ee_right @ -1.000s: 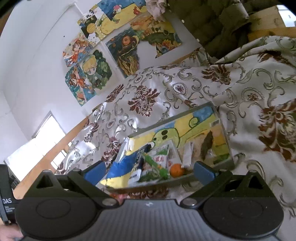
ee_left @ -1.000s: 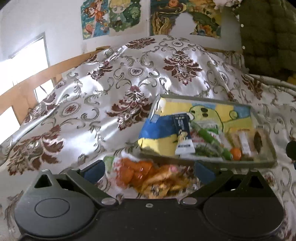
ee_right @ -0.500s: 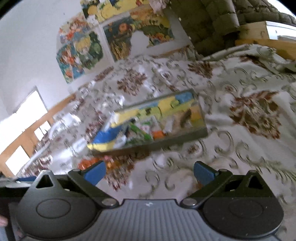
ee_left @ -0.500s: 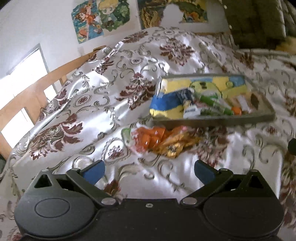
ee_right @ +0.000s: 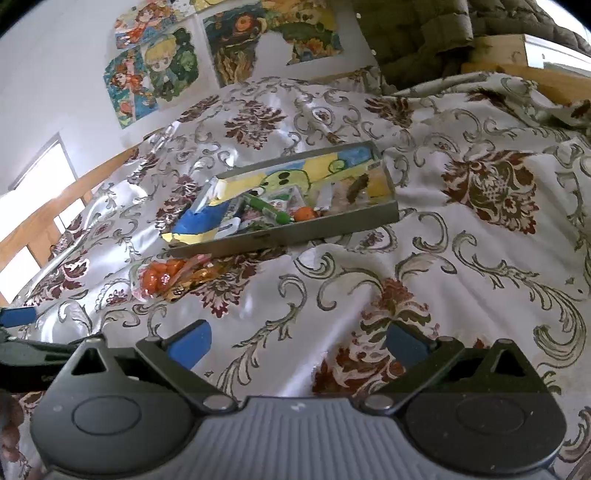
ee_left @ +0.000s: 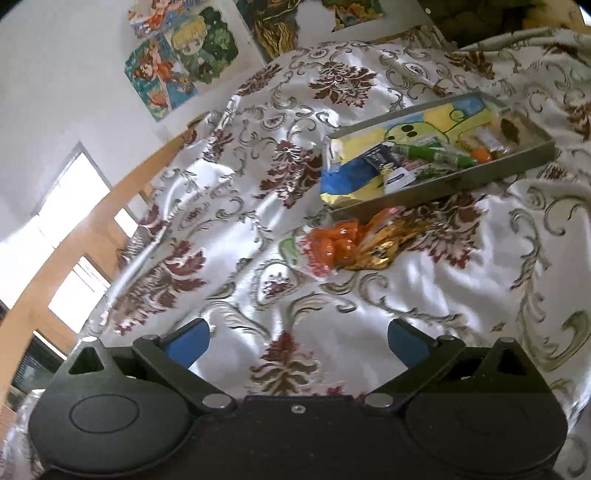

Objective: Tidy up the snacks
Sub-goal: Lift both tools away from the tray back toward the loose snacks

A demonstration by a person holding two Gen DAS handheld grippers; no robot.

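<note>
A grey tray sits on the patterned bedspread and holds several snacks: a blue and yellow bag, a green stick pack, a small orange piece and small packets. A clear bag of orange snacks with gold wrappers lies on the bedspread just in front of the tray's left end. My left gripper is open and empty, well short of that bag. My right gripper is open and empty, further right.
The white bedspread with brown flower patterns covers the whole surface. A wooden bed rail runs along the left edge. Posters hang on the far wall. A dark quilted cushion lies at the back right.
Both grippers have pulled back from the tray and risen. The tray and the orange snack bag now look smaller and farther off. Both grippers stay open and empty.
</note>
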